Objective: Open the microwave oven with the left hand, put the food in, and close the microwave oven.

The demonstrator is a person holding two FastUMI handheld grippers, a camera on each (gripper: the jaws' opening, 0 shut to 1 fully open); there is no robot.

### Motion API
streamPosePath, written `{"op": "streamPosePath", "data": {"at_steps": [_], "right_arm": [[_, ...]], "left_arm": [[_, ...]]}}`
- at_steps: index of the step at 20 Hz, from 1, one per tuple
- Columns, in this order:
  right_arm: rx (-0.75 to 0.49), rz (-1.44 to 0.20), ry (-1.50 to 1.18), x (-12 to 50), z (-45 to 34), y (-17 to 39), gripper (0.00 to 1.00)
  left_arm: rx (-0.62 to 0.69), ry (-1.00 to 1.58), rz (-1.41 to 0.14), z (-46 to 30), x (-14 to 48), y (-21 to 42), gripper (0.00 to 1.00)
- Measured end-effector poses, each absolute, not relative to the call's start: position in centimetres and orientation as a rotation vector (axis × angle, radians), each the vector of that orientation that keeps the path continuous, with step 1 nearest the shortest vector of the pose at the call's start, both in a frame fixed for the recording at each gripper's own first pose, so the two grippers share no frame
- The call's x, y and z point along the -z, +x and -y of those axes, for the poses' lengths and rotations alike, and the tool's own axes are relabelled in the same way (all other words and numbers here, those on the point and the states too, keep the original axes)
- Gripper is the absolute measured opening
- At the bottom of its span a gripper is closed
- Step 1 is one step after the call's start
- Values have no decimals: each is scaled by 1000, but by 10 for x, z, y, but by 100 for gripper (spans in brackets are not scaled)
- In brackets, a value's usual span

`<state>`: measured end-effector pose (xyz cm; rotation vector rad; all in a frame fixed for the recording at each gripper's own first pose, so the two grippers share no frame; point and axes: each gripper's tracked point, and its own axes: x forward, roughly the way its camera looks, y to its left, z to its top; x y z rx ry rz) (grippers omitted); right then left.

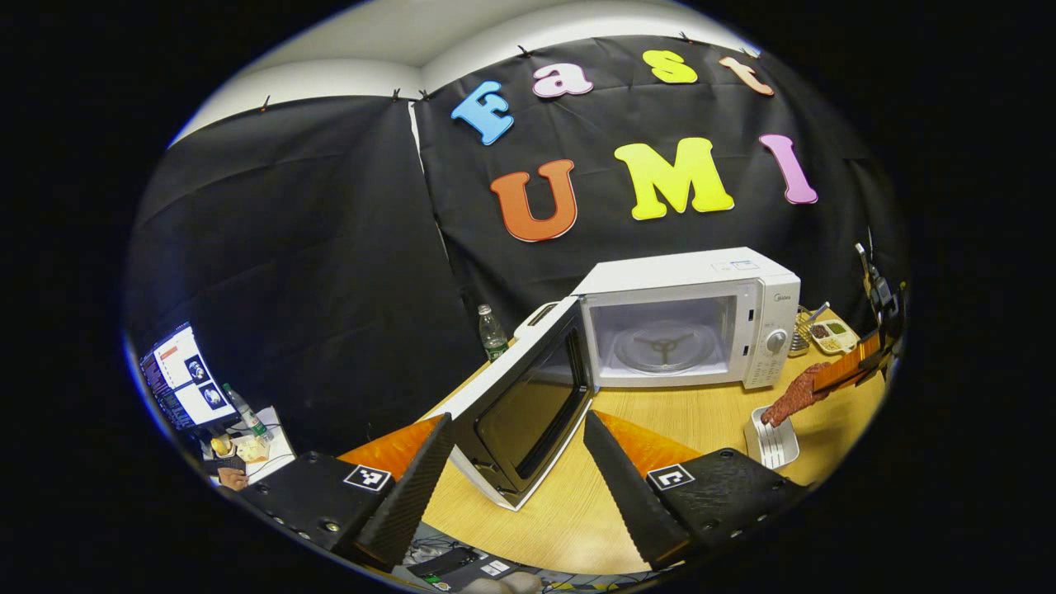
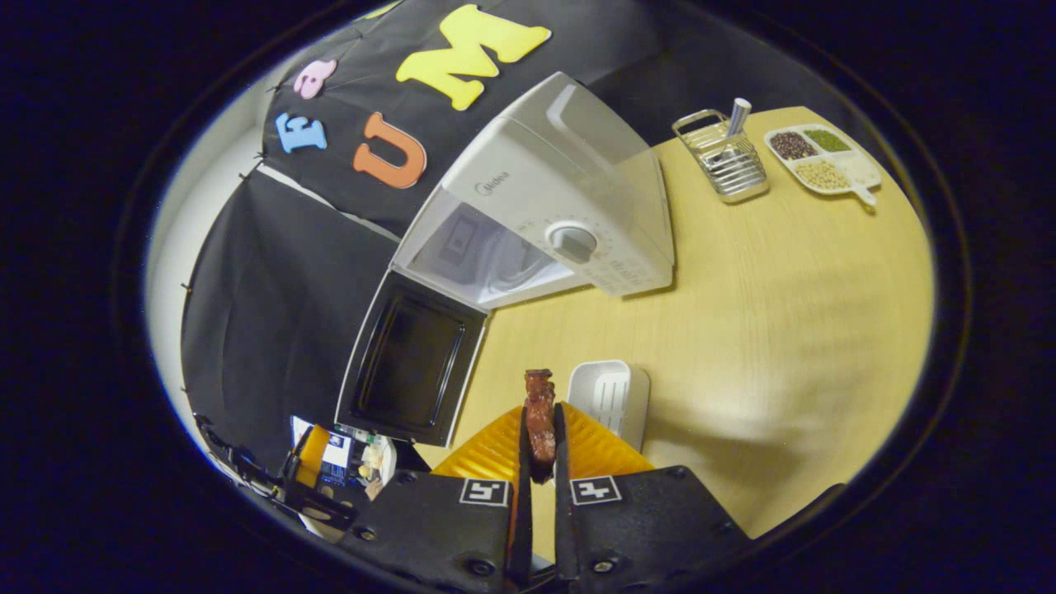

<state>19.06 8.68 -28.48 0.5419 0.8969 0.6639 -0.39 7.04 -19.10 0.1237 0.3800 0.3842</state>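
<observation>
The white microwave (image 1: 701,285) stands on the wooden table with its door (image 1: 528,404) swung wide open toward me, and the glass turntable (image 1: 664,346) inside is bare. My left gripper (image 1: 518,421) is open, its fingers spread on either side of the door's lower edge without pressing on it. At the right, my right gripper (image 1: 858,367) holds a reddish-brown piece of food (image 1: 796,396) above a small white dish (image 1: 771,441). In the right gripper view my right gripper (image 2: 540,408) is shut on the food (image 2: 540,392), with the dish (image 2: 606,396) just beyond and the microwave (image 2: 561,206) and its door (image 2: 408,363) ahead.
A wire rack (image 2: 722,157) and a divided tray of beans (image 2: 825,161) sit at the table's far corner. A water bottle (image 1: 492,332) stands left of the microwave. A monitor (image 1: 181,379) is off the table at the left. Bare wood lies right of the dish.
</observation>
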Motion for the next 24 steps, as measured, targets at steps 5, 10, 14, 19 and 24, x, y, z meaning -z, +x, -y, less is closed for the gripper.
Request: {"op": "streamPosePath", "data": {"at_steps": [5,10,14,19,24], "right_arm": [[-587,-819,617,261,-129,189,14],[-436,-717,689,252,-183,204,14],[-350,-648,804,251,-231,226,14],[-232,-513,952,258,-266,272,14],[-83,-395,1021,290,-281,327,13]], "left_arm": [[-275,154,-346,-89,191,2,97],[-120,140,-320,-115,189,-2,96],[-55,130,-334,-144,202,-11,97],[-12,146,-332,-172,212,-16,96],[4,150,-312,-193,217,-16,97]]}}
